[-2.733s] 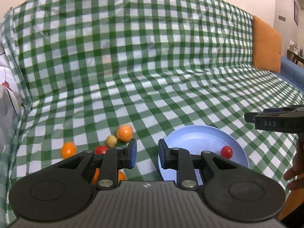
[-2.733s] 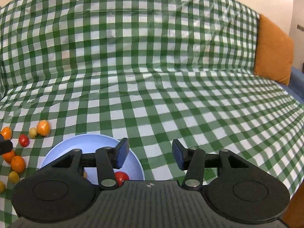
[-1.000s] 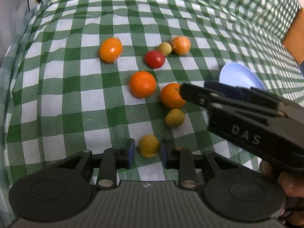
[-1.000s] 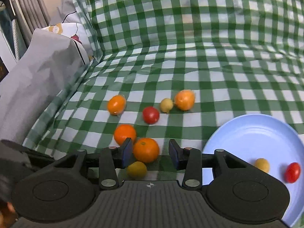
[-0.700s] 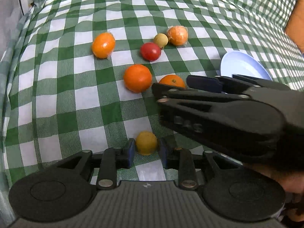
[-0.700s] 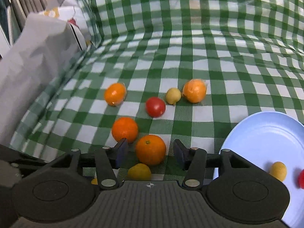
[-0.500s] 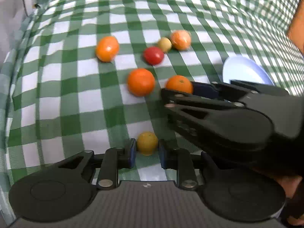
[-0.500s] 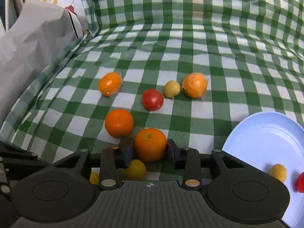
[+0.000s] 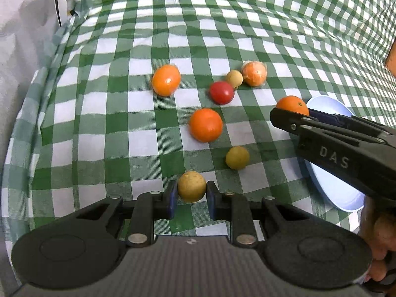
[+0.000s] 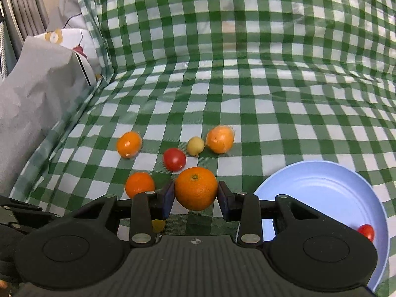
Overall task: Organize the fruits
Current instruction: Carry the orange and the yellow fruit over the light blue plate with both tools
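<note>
My left gripper [image 9: 191, 195] is shut on a small yellow fruit [image 9: 191, 186], held just above the green checked cloth. My right gripper [image 10: 196, 198] is shut on an orange [image 10: 196, 188], lifted off the cloth; the orange also shows in the left wrist view [image 9: 292, 105]. Loose on the cloth lie an orange [image 9: 206, 124], a yellow fruit [image 9: 237, 157], a red tomato [image 9: 221, 92], a wrapped orange [image 9: 166, 80], another wrapped orange [image 9: 255, 73] and a small yellow fruit [image 9: 234, 78]. The light blue plate [image 10: 329, 193] at right holds a red tomato [image 10: 366, 232].
A grey cushion [image 10: 37, 94] and a patterned pillow [image 10: 69, 39] stand at the left edge of the sofa. The checked cloth rises up the backrest [image 10: 247, 24] behind the fruits. An orange cushion edge [image 9: 391, 57] shows at far right.
Both grippers have closed on their fruits and lifted them: the left on the small yellow fruit, the right on the orange. The right gripper has moved right, toward the plate.
</note>
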A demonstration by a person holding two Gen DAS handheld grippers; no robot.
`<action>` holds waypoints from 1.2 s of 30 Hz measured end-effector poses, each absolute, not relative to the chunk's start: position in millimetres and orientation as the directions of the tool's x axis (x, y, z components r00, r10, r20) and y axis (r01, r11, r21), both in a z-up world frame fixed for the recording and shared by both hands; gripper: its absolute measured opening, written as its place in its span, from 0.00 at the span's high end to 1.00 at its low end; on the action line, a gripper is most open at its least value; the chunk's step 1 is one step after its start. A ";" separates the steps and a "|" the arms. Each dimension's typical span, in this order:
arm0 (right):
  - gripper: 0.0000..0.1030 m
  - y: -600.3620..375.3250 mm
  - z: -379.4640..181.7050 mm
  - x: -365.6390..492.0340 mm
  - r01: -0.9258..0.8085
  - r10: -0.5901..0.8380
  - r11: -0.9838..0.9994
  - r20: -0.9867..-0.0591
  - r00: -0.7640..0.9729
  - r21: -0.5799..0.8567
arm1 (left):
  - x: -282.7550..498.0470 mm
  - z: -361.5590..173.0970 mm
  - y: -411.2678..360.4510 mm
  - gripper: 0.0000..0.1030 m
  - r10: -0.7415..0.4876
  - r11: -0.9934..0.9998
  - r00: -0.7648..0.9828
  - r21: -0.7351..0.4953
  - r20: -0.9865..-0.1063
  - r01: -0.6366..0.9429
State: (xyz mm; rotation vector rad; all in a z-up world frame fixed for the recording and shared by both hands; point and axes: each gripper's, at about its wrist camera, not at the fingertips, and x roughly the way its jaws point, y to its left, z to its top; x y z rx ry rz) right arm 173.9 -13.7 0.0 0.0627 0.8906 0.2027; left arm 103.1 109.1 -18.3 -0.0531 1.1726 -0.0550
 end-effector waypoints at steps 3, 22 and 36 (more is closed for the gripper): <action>0.62 -13.8 8.3 170.0 -0.156 0.201 0.979 -0.753 0.627 0.131 | 104.6 -11.8 107.5 0.74 -0.061 0.998 0.409 -0.062 -0.911 0.011; 0.62 -63.1 35.1 145.0 -0.099 0.114 0.993 -0.709 0.696 0.063 | 101.7 13.3 76.1 0.74 -0.025 0.999 0.492 -0.003 -0.870 0.047; 0.62 -92.4 33.5 138.0 -0.043 0.057 0.998 -0.716 0.695 0.038 | 101.9 12.8 56.0 0.74 -0.040 0.997 0.505 -0.003 -0.862 0.075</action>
